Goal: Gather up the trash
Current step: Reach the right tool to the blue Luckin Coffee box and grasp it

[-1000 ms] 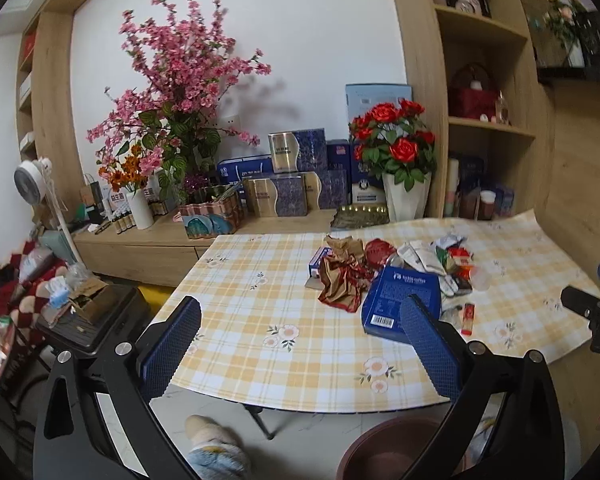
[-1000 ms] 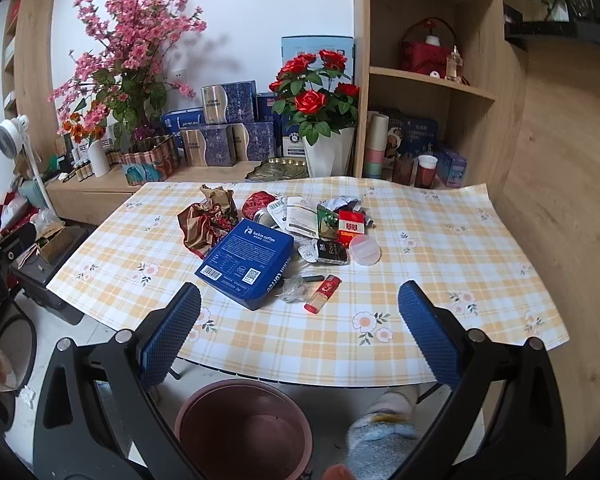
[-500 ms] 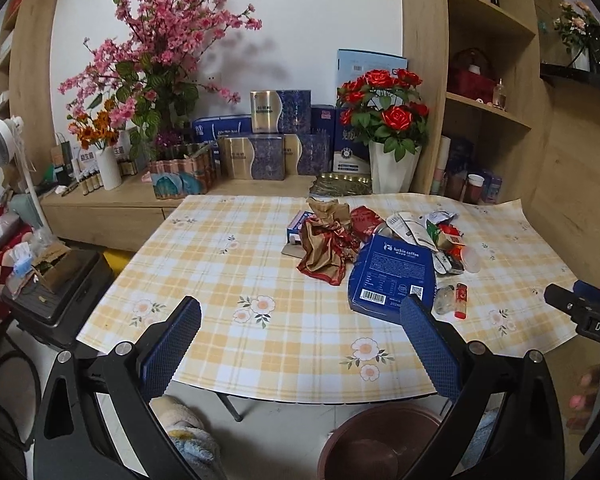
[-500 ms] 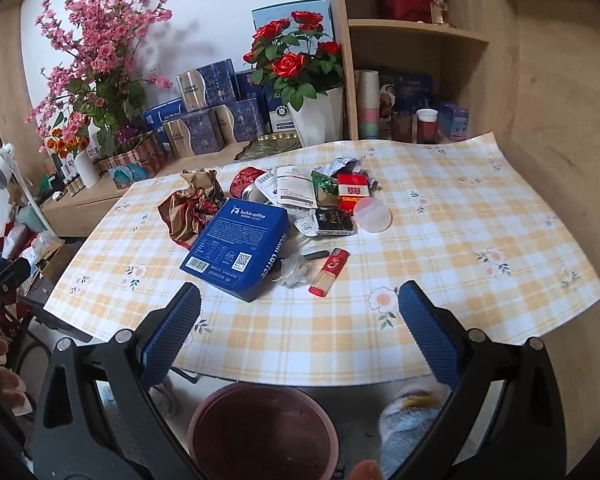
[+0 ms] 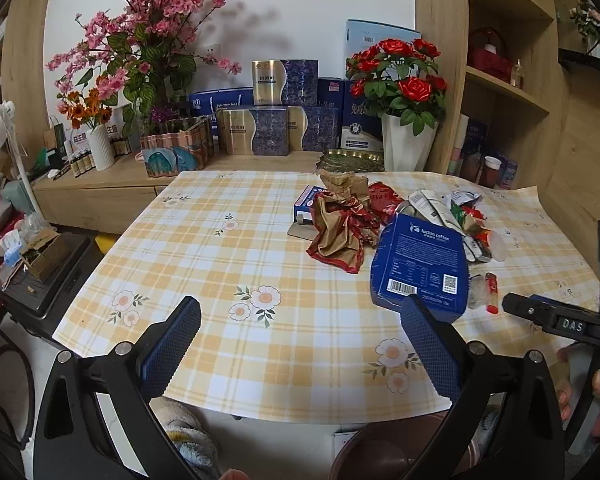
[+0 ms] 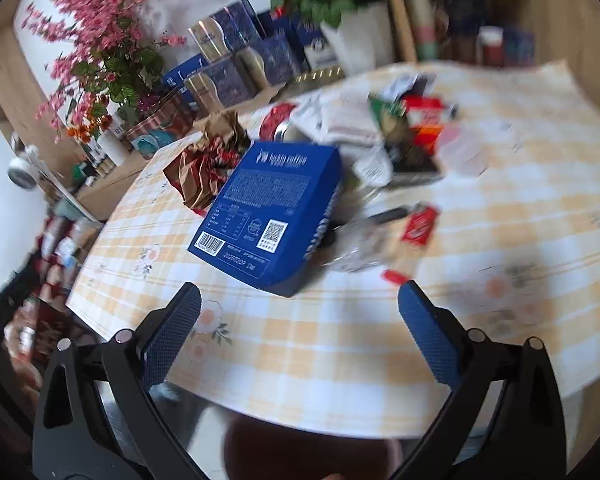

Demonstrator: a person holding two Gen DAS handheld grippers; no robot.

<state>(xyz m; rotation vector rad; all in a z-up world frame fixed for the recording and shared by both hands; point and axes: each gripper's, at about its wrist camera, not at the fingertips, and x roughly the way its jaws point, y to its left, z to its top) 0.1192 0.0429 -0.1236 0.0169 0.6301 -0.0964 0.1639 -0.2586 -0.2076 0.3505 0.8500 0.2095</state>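
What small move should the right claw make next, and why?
Probably ease the right claw forward over the blue coffee box and close on its near corner. The claw is open and empty, the box is the nearest trash straight ahead, and the brown bin waits below the table edge.

Home living room: flower vases (image 5: 408, 146), wooden shelves (image 5: 504, 80).

On the blue box (image 5: 420, 264) near the table's front edge you can read "luckin coffee" at its top, with a barcode and a QR code lower down. In the right wrist view its lower side (image 6: 244, 258) reads "20260209". The black bar (image 5: 560, 320) at right bears "DAS".
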